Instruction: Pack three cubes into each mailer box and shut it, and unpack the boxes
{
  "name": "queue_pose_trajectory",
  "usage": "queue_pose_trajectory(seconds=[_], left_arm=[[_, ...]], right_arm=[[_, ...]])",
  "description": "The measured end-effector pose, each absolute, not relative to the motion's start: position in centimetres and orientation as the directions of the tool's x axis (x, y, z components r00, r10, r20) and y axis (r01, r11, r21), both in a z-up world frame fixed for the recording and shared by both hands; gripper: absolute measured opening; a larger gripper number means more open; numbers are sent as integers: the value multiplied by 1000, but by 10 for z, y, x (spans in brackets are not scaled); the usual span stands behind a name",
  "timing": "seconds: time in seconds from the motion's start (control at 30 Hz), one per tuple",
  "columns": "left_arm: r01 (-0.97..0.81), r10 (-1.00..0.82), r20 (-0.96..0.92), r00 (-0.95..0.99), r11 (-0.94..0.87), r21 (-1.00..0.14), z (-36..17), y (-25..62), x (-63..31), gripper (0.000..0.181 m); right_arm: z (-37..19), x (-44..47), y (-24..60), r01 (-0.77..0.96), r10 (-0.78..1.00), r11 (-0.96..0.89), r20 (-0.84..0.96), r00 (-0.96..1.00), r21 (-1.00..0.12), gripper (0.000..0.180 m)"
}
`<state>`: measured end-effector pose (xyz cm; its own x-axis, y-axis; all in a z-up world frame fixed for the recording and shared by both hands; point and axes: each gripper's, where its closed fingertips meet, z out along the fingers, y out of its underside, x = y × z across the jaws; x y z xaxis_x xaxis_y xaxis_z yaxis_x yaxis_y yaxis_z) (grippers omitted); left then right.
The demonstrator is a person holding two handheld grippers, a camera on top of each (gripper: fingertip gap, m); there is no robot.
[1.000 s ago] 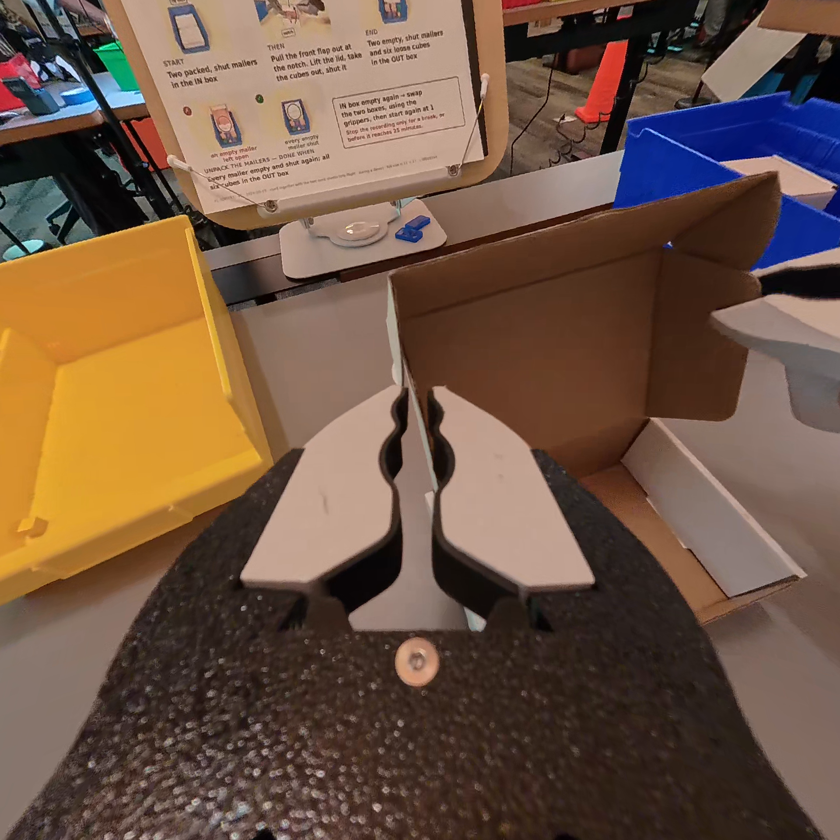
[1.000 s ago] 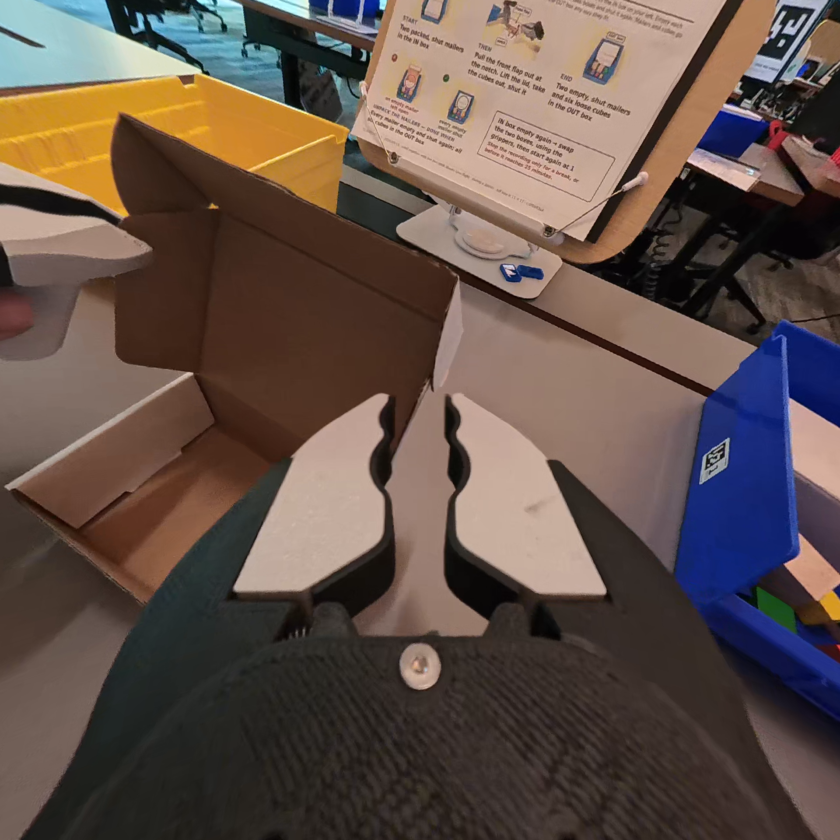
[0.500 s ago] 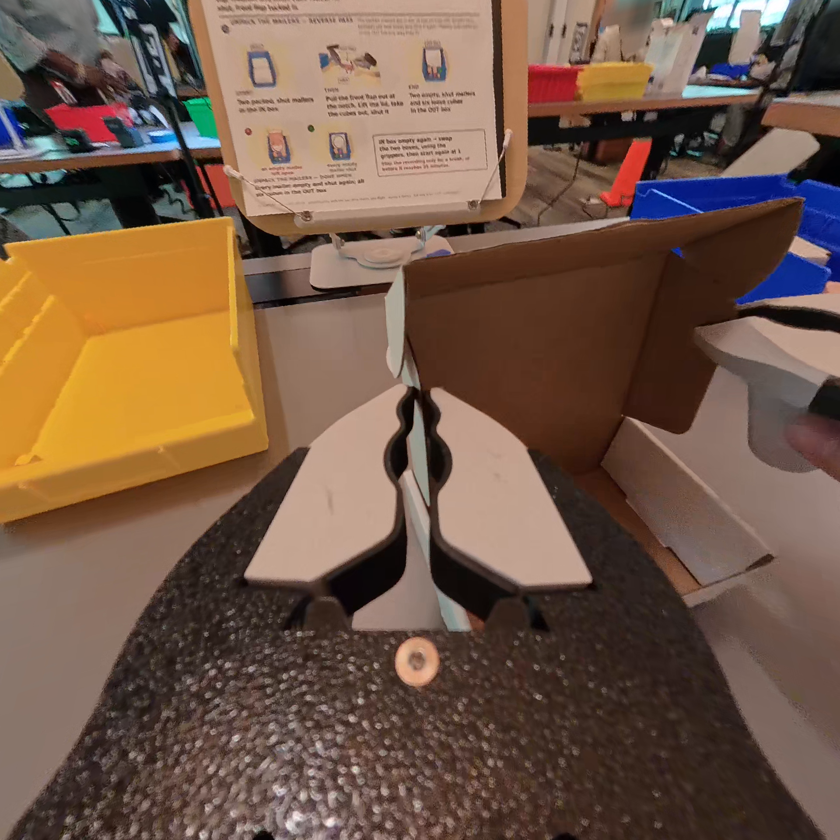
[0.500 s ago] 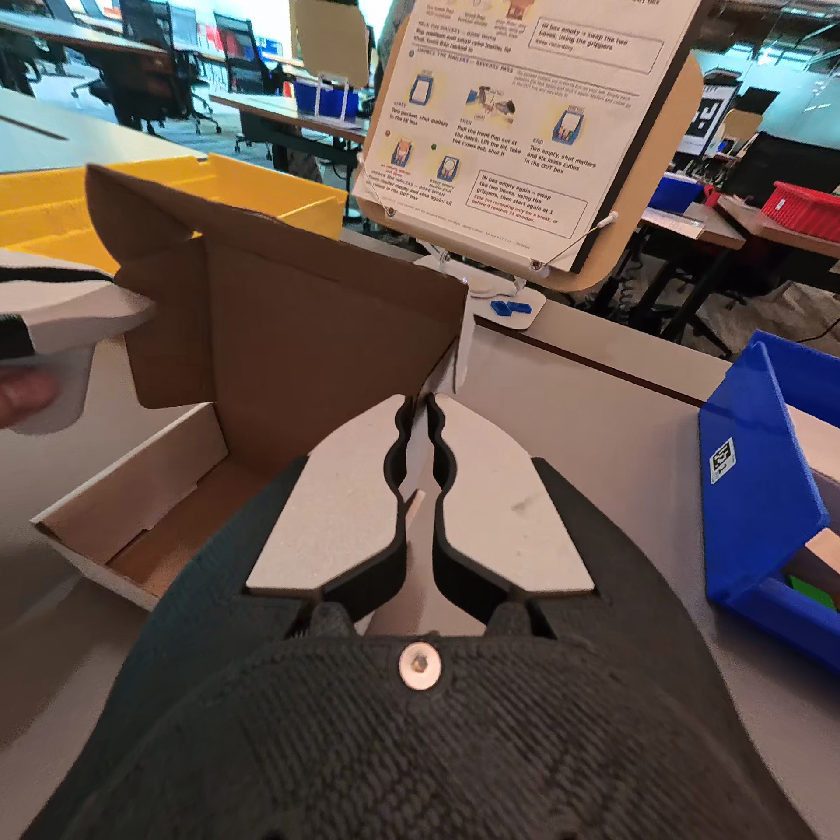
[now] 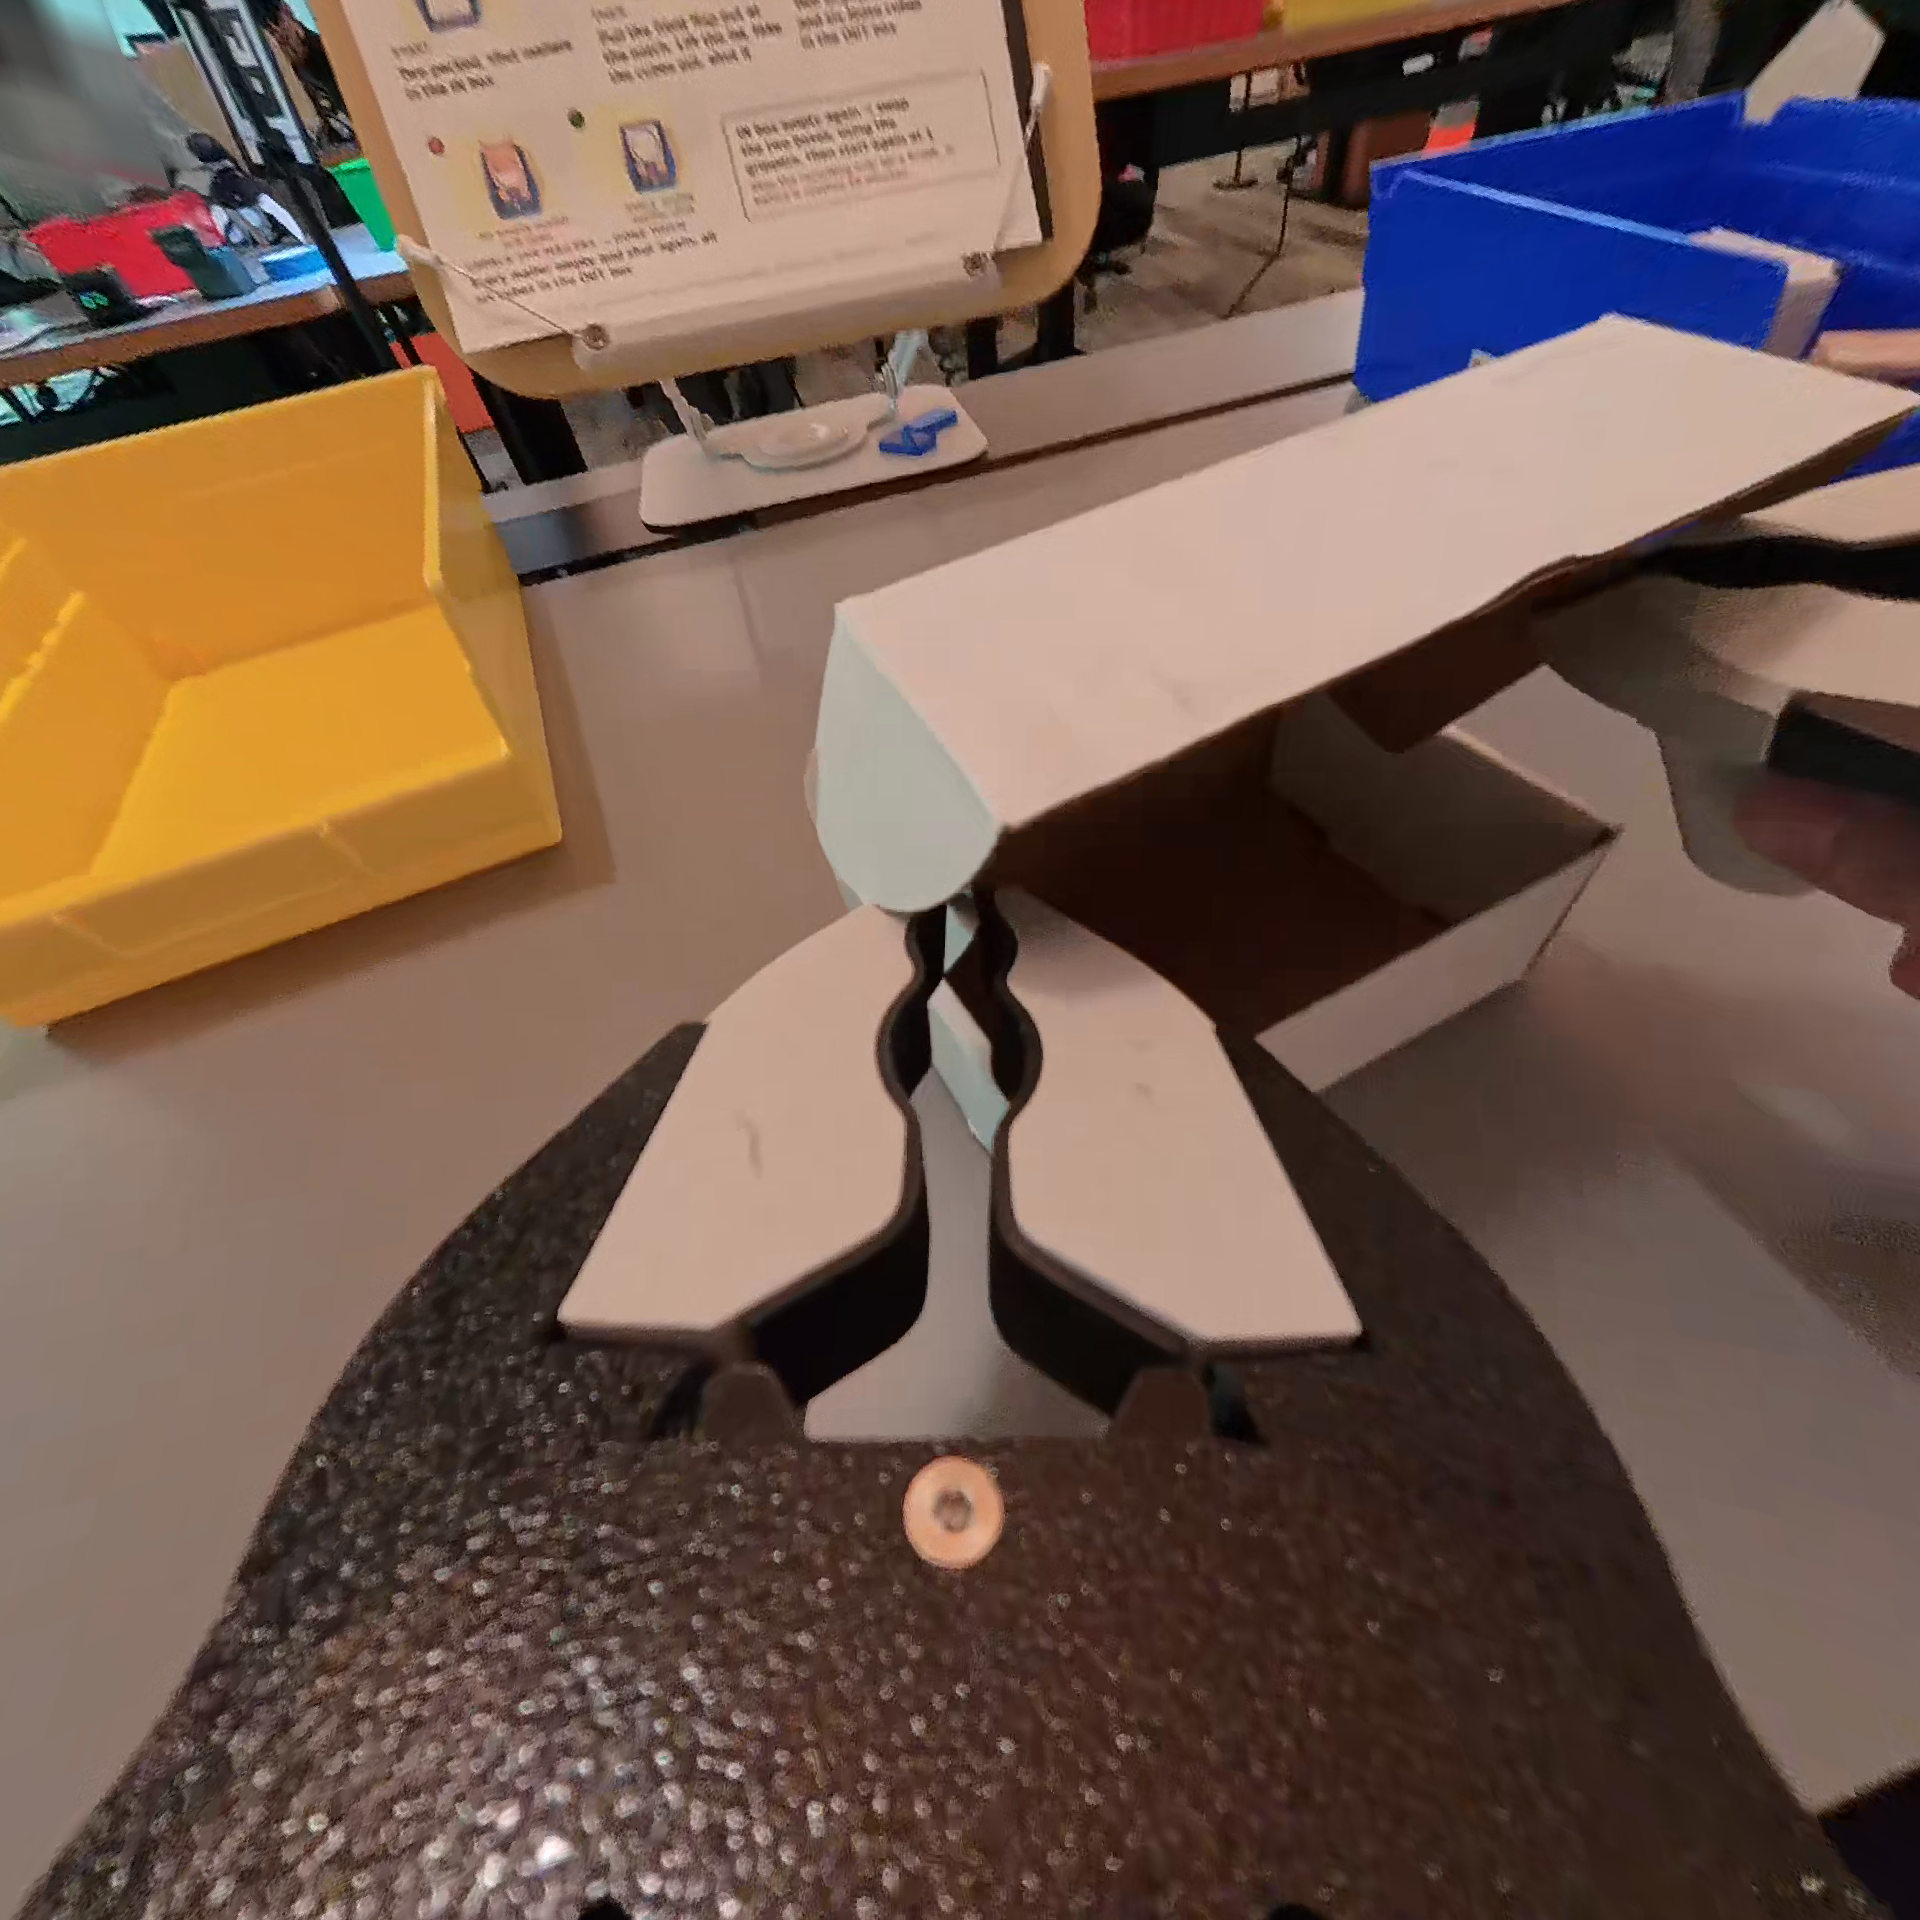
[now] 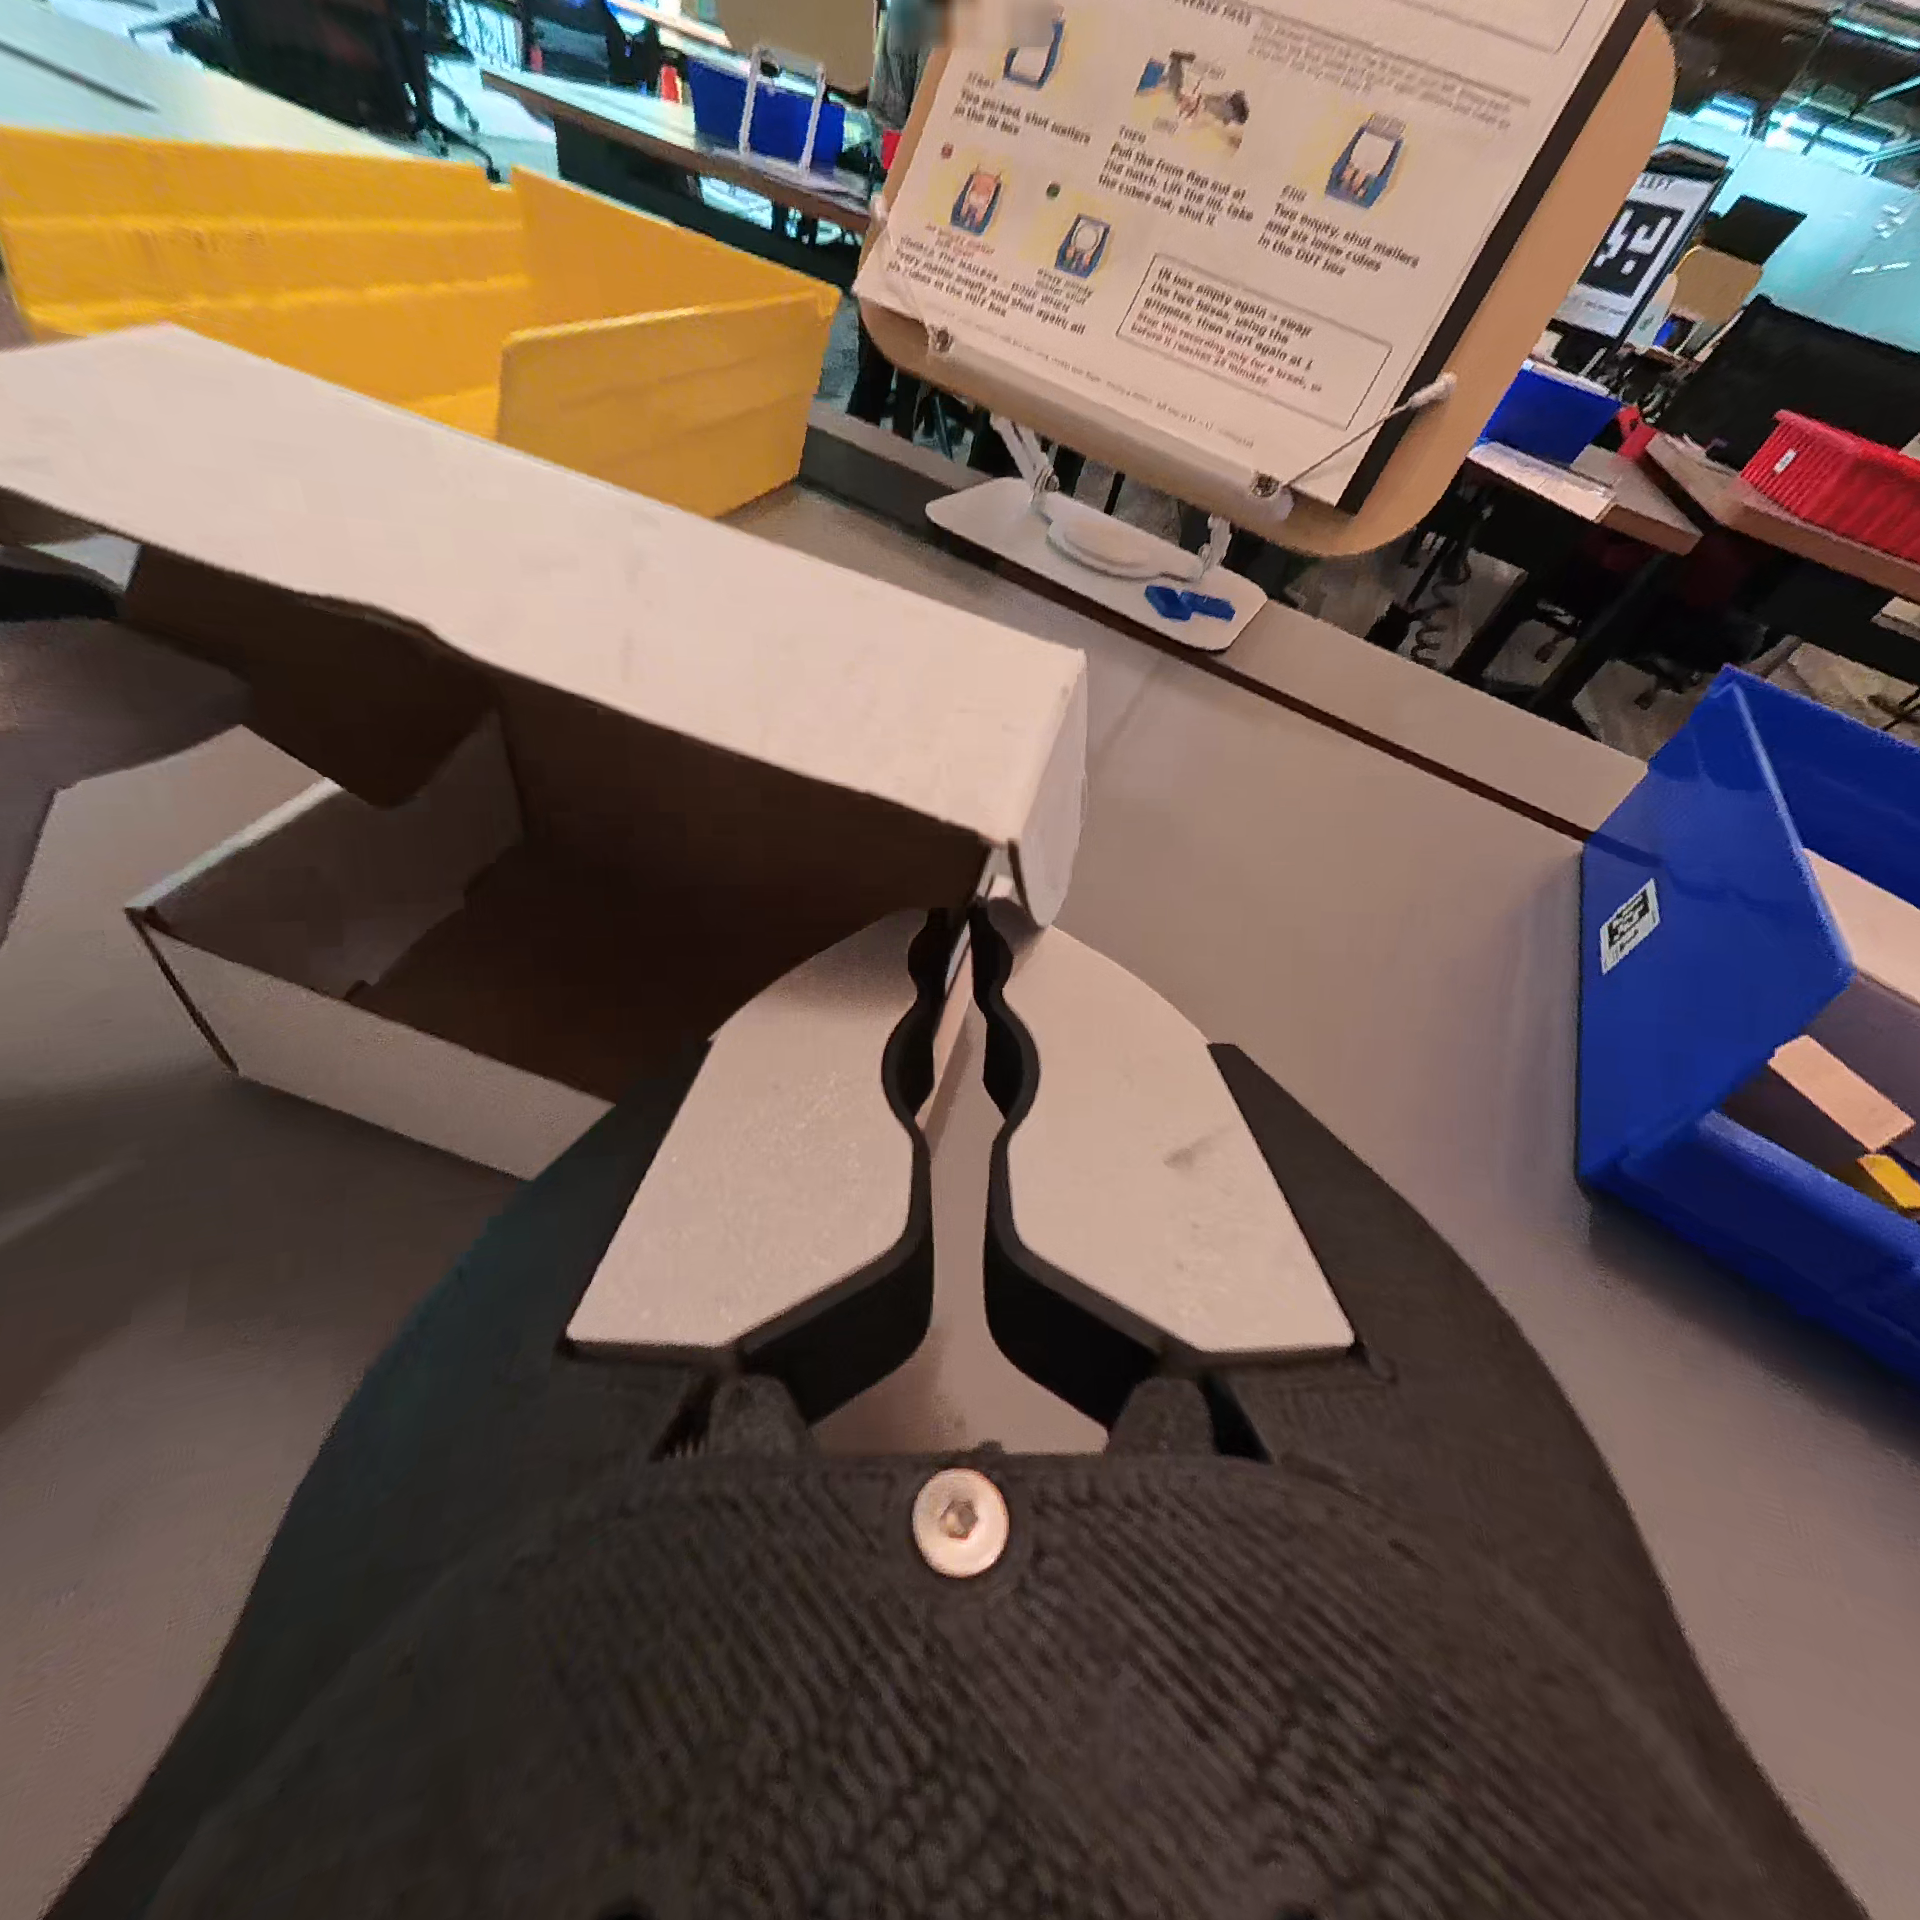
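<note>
white cardboard mailer box sits mid-tabletop, base open and nothing showing inside. its lid is tilted partway down over the base, not shut. we hold it at both side ears: left gripper clenched on the left ear flap, right gripper clenched on the right ear flap; each flap runs between the fingertips. in the left wrist view the right gripper shows at the far right edge under the lid corner, a fingertip of the person beside it. yellow bin toward the tabletop's left edge, nothing in it. blue bin toward the right edge, contents only partly visible. instruction board on a stand at the back edge.
</note>
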<state>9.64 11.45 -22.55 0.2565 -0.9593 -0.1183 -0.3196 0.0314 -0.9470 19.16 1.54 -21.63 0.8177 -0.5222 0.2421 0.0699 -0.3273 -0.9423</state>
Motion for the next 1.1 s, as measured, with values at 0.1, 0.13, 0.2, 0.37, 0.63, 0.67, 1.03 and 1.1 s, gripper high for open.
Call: queue_pose_trajectory(seconds=[0.1,0.13,0.2,0.37,0.63,0.67,1.03,1.1], left_arm=[[-348,-964,-117,239,28,-937,-235,109,91,5],[-357,-966,-111,233,21,-934,-239,107,91,5],[-376,-970,-104,219,14,-926,-247,102,90,4],[-399,-972,-164,170,84,-913,-255,91,90,0],[-389,-980,-188,71,147,-910,-255,75,83,12],[-389,-984,-175,44,144,-910,-256,72,83,12],[-421,-934,-3,-356,163,-892,-237,38,45,12],[-357,-941,4,-338,125,-926,-210,48,46,11]], right_arm=[[-225,185,10,69,-508,-341,245,826,-938,4],[-228,184,9,68,-503,-348,247,828,-935,4],[-234,182,8,79,-487,-366,264,833,-927,3],[-249,174,3,133,-420,-468,352,836,-874,6],[-197,162,-19,474,-425,-548,717,552,-689,51],[-187,160,-15,570,-395,-560,798,455,-602,50],[-236,148,12,721,136,-656,904,406,-225,8],[-241,146,8,721,178,-660,888,424,-212,9]])
